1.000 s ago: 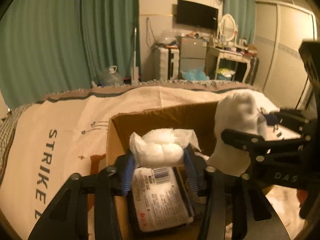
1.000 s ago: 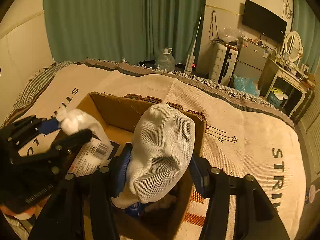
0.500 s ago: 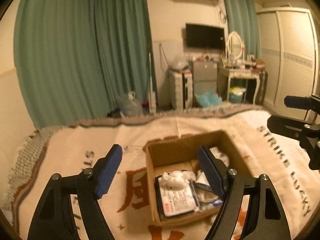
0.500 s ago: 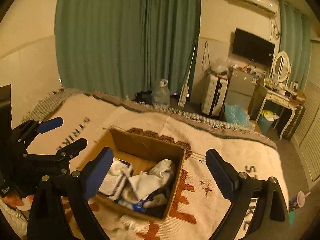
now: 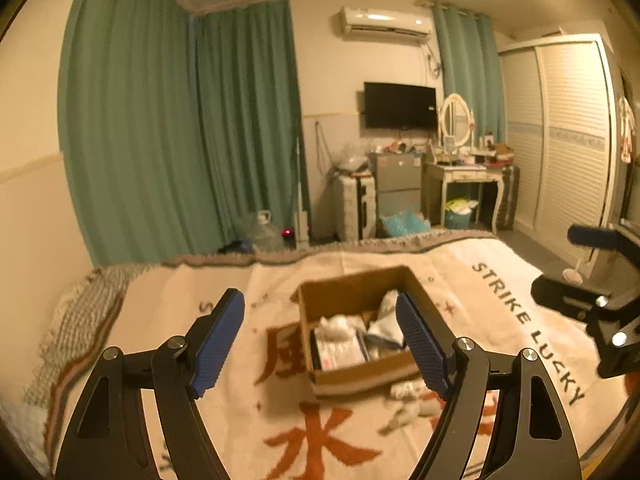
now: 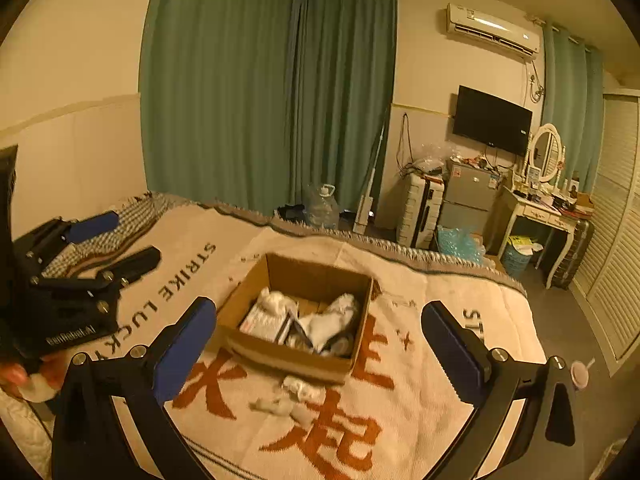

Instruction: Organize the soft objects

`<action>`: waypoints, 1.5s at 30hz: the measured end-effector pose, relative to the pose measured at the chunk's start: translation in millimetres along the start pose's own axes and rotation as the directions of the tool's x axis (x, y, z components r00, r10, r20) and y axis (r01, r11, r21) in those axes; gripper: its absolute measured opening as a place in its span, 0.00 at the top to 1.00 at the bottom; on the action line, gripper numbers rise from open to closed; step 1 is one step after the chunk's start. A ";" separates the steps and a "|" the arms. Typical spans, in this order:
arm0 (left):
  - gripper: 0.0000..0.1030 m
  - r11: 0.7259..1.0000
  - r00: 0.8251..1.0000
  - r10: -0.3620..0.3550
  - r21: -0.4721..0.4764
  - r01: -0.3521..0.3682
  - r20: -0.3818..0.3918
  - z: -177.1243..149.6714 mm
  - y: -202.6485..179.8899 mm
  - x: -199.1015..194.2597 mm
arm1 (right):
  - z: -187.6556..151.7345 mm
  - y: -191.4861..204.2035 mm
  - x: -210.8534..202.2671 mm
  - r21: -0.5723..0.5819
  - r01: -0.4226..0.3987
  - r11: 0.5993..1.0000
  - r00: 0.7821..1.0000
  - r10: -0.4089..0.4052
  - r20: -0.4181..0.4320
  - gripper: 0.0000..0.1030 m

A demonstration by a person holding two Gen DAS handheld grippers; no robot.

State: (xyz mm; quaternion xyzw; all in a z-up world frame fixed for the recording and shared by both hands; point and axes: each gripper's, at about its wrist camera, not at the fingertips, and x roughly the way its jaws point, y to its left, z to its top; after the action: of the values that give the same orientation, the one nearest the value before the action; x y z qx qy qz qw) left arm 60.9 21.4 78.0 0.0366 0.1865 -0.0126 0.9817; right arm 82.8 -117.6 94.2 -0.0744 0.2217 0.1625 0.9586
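Brown cardboard box [image 6: 296, 312] is seen on the cream printed blanket [image 6: 432, 364], holding white soft bundles [image 6: 332, 320]; white scraps [image 6: 292, 396] lie just before it, apparently uncollected. Left gripper [image 5: 320, 340] and right gripper [image 6: 316, 352] are held wide apart above it, empty.

Both wrist cameras looked down from above the bed's near edge toward the curtained far wall. The left view sat left, the right view right, each well back, sharing the cardboard box [image 5: 360, 320] [image 6: 296, 312] mid-blanket.
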 end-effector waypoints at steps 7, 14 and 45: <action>0.23 0.999 0.998 0.042 -0.028 -0.043 -0.052 -44.5 8.7 17.8 | -60.9 0.5 36.1 0.078 -0.021 0.997 0.998 0.026 -0.064 0.00; 0.23 0.997 0.991 -0.030 -0.068 0.022 -0.129 -91.7 11.5 58.4 | -107.6 1.4 101.5 0.083 -0.058 0.995 0.969 0.076 -0.234 0.00; 0.23 0.995 0.958 -0.047 -0.096 0.020 -0.284 -155.8 10.0 118.6 | -172.7 23.0 188.3 0.020 -0.119 0.993 0.878 0.114 -0.465 0.95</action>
State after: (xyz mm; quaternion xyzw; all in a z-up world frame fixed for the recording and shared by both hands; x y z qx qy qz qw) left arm 114.6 42.0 -109.5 -0.0104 0.3272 -0.0152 0.9448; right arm 165.4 -80.7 -145.8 -0.1020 0.4484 0.1982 0.8656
